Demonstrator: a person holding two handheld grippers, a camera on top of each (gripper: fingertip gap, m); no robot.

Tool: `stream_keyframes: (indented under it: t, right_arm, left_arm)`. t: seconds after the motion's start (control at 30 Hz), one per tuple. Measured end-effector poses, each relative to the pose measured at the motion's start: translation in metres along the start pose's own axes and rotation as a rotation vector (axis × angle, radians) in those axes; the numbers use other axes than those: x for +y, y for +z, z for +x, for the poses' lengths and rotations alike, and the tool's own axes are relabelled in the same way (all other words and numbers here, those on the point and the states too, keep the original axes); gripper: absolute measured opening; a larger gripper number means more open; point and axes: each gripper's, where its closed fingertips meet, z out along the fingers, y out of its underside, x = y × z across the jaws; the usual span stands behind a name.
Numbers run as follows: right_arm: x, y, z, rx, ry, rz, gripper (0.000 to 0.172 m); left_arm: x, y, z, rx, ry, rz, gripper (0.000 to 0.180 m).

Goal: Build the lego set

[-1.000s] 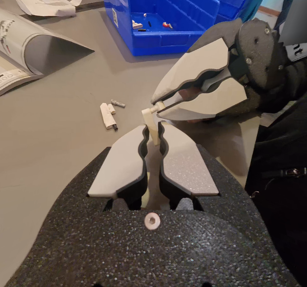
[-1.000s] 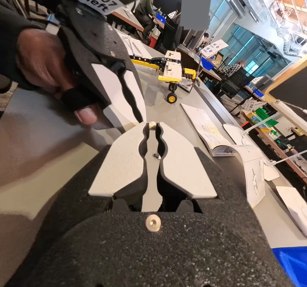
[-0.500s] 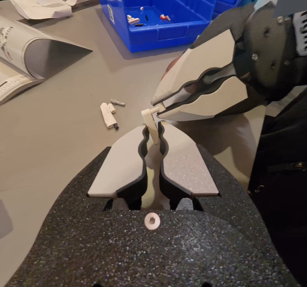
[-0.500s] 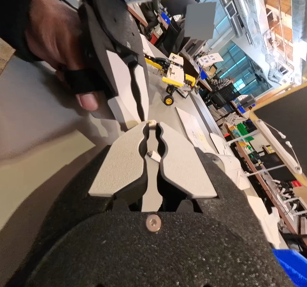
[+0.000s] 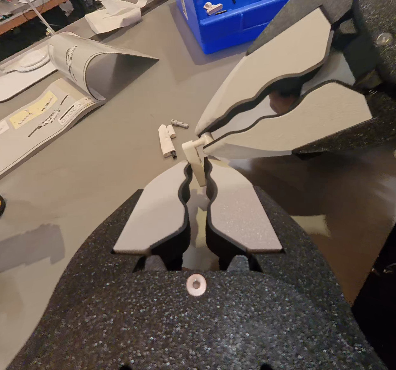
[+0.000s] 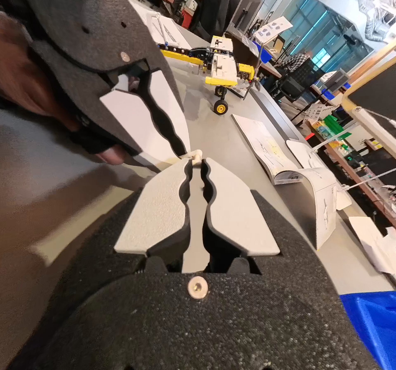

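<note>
Bare grey table (image 5: 96,177) lies left of the loose white pieces (image 5: 166,141); booklet (image 5: 64,93) and blue bin (image 5: 231,16) stand farther off.

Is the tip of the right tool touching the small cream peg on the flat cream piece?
Touching. The left wrist view shows the right tool closed on the cream peg, both fingertips against it, while the left tool holds the flat cream piece.

On the tabletop (image 5: 107,177), a loose beam (image 5: 166,144) and a pin (image 5: 179,123) lie side by side near the middle, just left of the two grippers' meeting jaws. An open booklet (image 5: 64,85) lies toward the left edge, crumpled paper (image 5: 113,14) behind it. A bin (image 5: 231,21) holding small parts stands at the far edge, right of the paper.
</note>
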Motion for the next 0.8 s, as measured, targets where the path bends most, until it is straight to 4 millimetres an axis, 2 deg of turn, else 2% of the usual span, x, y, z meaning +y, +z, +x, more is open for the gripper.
stream_keyframes:
  t: [0.2,0.57,0.8]
  right_arm:
    - [0.0008,0.0008,-0.001,-0.022,0.121,-0.009,0.008]
    - [-0.0001,0.0021,0.0012,-0.015,0.282,-0.023,0.008]
    - [-0.0089,-0.0009,0.0018,-0.011,0.404,0.028,0.008]
  left_arm:
    - [0.0017,0.0008,-0.0022,-0.047,0.022,-0.009,0.01]
    - [0.0011,0.0002,-0.0012,-0.006,-0.017,0.0,0.011]
    - [-0.0069,-0.0068,0.0004,0.043,-0.052,0.074,0.01]
